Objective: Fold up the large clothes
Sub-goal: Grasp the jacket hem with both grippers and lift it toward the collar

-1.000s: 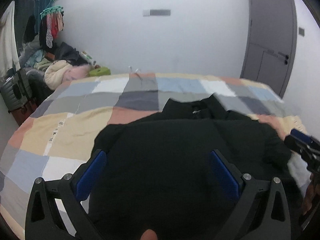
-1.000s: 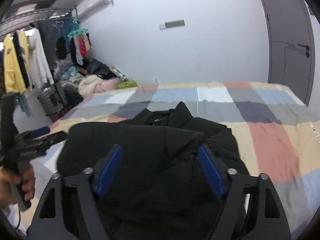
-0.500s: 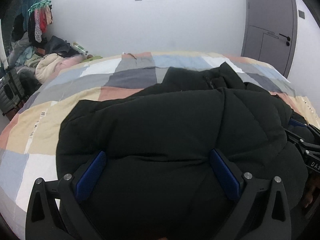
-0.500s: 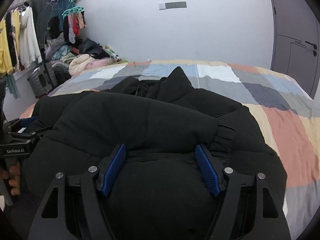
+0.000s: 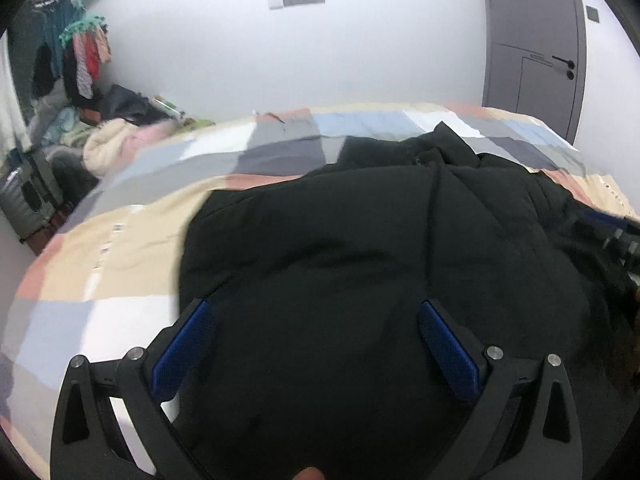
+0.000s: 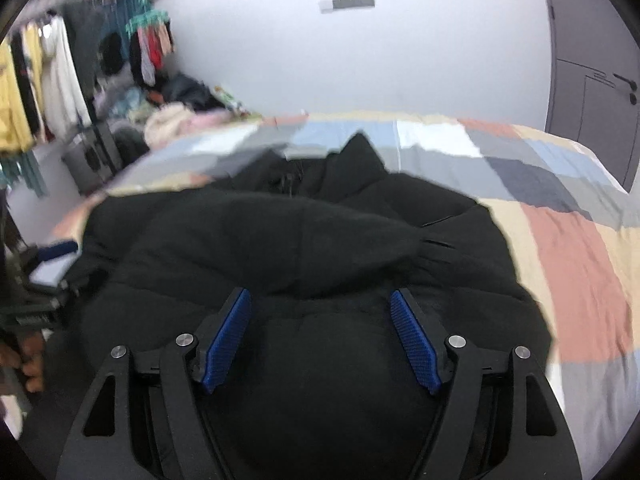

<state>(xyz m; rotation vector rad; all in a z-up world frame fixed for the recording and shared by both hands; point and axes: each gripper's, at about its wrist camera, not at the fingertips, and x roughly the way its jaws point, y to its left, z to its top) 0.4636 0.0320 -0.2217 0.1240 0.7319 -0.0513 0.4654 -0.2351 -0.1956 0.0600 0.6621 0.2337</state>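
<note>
Left wrist view: left gripper [image 5: 316,344] has sunk toward the black puffer jacket [image 5: 380,248], which a second ago lay further ahead and flatter and now bulges up between the wide-spread blue pads [image 5: 182,346]; fabric fills the gap, but whether the pads press it cannot be made out, so a grip cannot be told. Jacket sits directly ahead of and under the tool on the patchwork bedspread [image 5: 120,240], collar end at the far side. Likely the near hem is being carried over toward the collar, a half fold in progress. Off to the tool's right, the other gripper shows only as a dark blurred shape at the frame edge. A fingertip pokes in at the bottom edge. Right wrist view: right gripper [image 6: 320,340] also lower than before, jaws set wide with jacket [image 6: 304,240] bunched between the pads [image 6: 416,344]; contact looks close but is blurred, held or not unclear. Jacket fills the near field, bedspread [image 6: 568,248] to the tool's right. Left of the tool, the other gripper and a hand [image 6: 28,360] are smeared by motion. The jacket's near hem is hidden under both tools; sleeves are hard to pick out, black on black.
</note>
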